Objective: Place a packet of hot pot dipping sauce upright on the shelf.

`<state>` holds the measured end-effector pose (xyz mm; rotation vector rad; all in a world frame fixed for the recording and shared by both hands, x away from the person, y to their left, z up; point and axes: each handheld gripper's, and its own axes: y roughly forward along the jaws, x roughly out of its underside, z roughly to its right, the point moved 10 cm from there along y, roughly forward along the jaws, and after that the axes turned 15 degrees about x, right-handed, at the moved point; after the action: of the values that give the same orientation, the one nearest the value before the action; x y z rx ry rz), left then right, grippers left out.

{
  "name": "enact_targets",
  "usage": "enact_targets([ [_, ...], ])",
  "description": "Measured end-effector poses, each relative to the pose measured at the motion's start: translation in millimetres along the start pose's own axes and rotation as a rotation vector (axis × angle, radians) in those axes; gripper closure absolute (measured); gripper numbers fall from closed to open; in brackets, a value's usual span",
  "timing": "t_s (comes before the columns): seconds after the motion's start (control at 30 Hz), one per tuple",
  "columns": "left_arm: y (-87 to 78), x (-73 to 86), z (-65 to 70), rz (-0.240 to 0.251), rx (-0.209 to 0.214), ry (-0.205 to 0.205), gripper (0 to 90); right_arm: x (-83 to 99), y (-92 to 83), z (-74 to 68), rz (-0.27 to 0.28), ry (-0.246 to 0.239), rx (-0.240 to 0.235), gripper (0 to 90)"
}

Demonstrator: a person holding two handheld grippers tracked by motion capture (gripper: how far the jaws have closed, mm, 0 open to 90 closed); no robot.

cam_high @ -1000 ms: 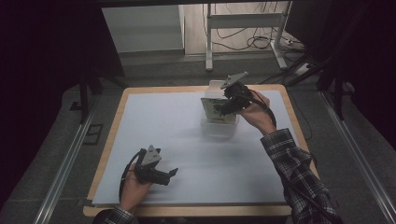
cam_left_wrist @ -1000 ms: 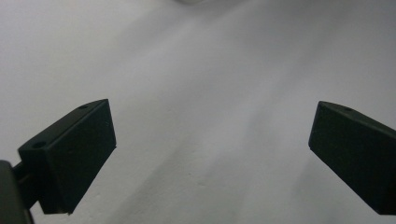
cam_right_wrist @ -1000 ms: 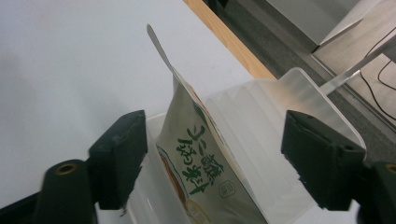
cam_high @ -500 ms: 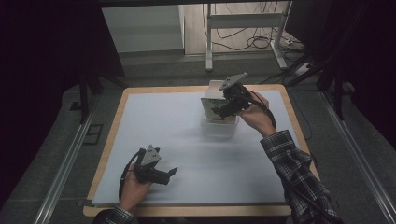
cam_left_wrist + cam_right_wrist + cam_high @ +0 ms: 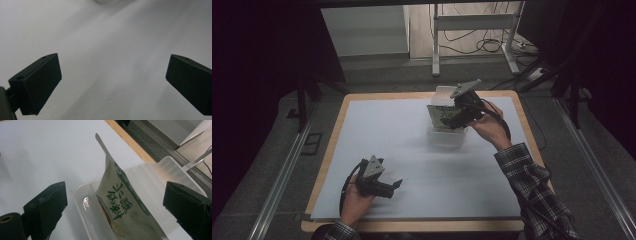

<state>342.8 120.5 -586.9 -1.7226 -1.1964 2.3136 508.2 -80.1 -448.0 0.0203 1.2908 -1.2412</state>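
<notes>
A pale green snack pouch (image 5: 120, 202) with dark print stands tilted in a clear plastic container (image 5: 155, 177) at the table's far right (image 5: 447, 136). My right gripper (image 5: 116, 195) is open with its jaws on either side of the pouch (image 5: 439, 116) and apart from it. The jaws have just been opening. In the high view a hand holds the right gripper (image 5: 451, 120) over the container. My left gripper (image 5: 395, 189) rests low near the table's front left. It is open (image 5: 112, 70) over the bare white sheet.
A white sheet (image 5: 402, 145) covers the wooden table (image 5: 334, 145). Beyond the far edge lie a grey floor, a metal stand (image 5: 472, 30) and cables. Metal rails (image 5: 282, 175) run along both sides of the table.
</notes>
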Motion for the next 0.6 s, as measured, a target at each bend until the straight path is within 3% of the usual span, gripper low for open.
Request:
enact_targets([
  [0.6,2.2,-0.1,2.1,-0.003,0.005,-0.001,0.1,23.1,-12.2,11.0,0.000,0.071,0.001,2.2],
])
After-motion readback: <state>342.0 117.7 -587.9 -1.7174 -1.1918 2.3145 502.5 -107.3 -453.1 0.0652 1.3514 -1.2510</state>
